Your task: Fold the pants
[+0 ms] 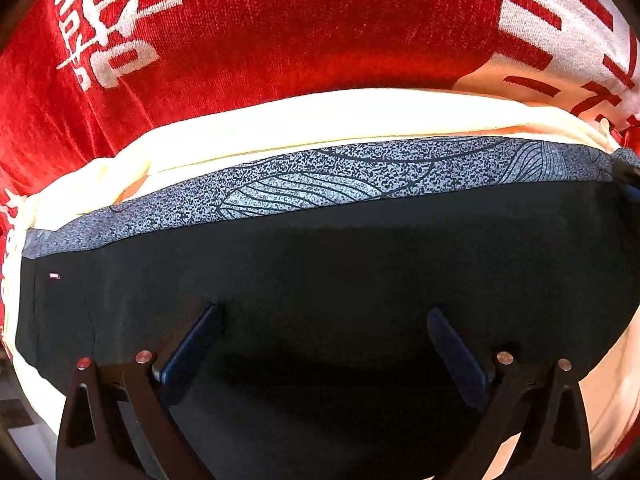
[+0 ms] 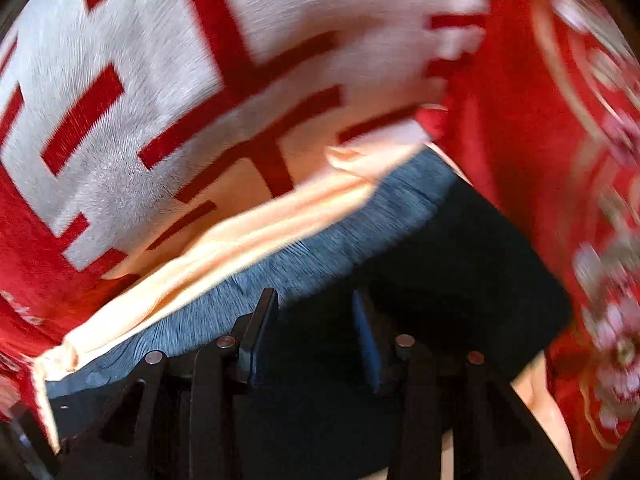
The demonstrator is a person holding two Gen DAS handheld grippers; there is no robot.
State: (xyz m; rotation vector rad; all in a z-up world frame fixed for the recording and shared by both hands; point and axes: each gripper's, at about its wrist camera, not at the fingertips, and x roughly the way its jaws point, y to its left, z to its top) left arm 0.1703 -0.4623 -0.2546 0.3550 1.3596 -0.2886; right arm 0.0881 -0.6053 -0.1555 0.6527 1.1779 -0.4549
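Hovering low over dark cloth, the left gripper (image 1: 324,320) has its two fingers spread wide apart with nothing between them, the black pants (image 1: 320,280) filling the space under and beyond the tips. The right gripper (image 2: 316,304) has its fingers drawn closer together, a gap showing between them above the same black fabric; that view is blurred, so I cannot tell whether cloth is pinched. Just past the fingers, the pants end in a grey speckled band (image 1: 340,176) with a leaf-line print, running side to side. Beyond the band lies a cream cloth (image 1: 280,124), bunched along its edge and touching the pants. Farthest out, a red blanket (image 1: 300,28) with large white lettering spreads under everything.
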